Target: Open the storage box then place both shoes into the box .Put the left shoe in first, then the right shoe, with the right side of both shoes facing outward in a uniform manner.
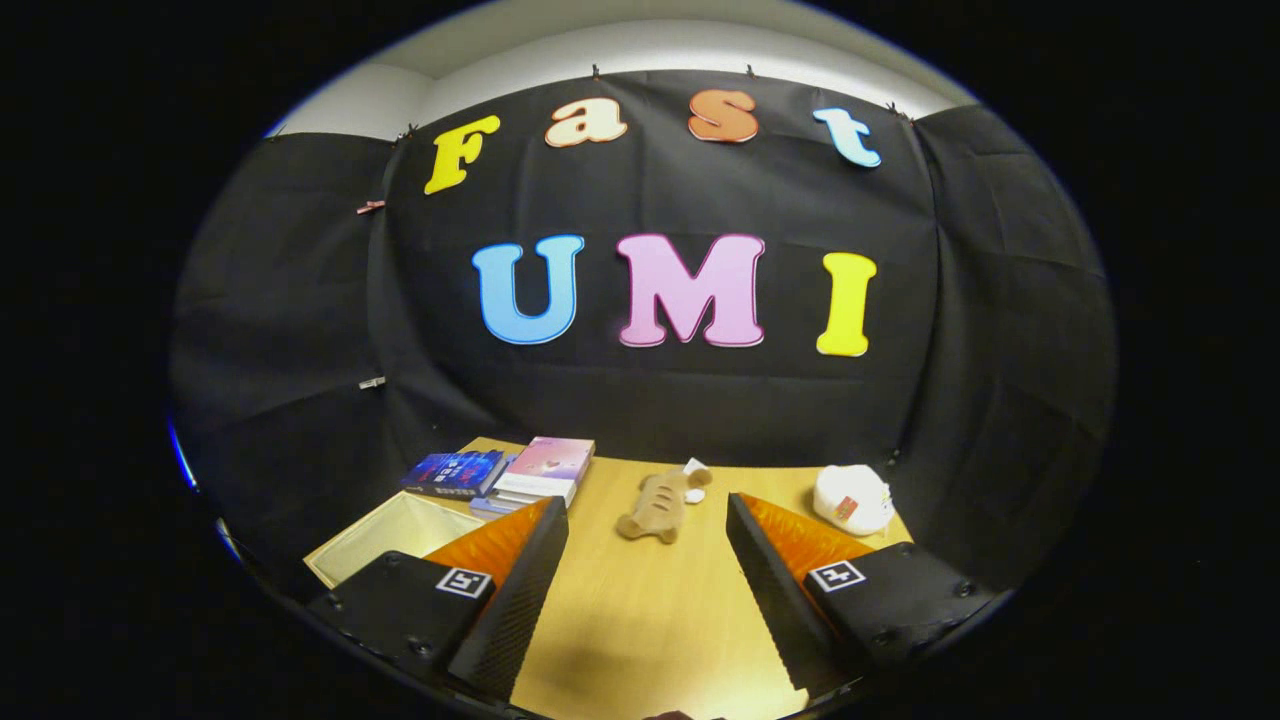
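You see the open, pale storage box [395, 535] sitting on the tabletop [650, 610] beside the left finger, its inside bare.

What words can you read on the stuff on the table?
Dark blue book: cover print too blurred to read.
Pink book: too blurred to read.
White soft round thing, red tag: too small to read.
Tool, open over the wooden table: square black-and-white markers, no words.
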Demonstrator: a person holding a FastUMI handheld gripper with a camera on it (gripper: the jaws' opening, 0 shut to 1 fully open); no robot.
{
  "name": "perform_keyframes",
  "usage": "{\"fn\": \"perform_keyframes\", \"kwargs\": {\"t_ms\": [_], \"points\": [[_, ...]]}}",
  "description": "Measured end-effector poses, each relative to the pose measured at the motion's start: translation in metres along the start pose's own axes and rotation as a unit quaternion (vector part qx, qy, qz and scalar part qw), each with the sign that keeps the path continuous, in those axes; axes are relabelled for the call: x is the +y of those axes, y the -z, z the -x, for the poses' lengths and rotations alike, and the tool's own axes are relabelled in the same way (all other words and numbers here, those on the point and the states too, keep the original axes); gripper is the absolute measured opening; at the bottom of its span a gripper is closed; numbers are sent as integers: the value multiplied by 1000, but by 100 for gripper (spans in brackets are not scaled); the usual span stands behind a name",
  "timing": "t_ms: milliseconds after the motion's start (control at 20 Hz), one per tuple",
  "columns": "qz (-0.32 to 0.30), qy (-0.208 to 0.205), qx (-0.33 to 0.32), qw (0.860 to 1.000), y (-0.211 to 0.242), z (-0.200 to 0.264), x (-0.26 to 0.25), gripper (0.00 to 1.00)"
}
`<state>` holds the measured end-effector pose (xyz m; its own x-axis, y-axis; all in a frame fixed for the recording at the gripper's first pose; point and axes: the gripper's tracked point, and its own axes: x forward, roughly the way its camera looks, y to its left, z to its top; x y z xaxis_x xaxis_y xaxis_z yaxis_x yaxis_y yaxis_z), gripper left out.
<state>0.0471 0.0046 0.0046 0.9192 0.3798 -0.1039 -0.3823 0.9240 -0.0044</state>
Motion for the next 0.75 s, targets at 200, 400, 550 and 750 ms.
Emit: {"fn": "perform_keyframes", "kwargs": {"t_ms": [200, 400, 550, 750], "points": [[-9, 10, -41, 999, -16, 19, -14, 99], [-33, 20, -81, 996, -45, 37, -16, 99], [-36, 30, -84, 995, -51, 38, -8, 98], [-26, 86, -76, 993, -50, 41, -11, 99]]}}
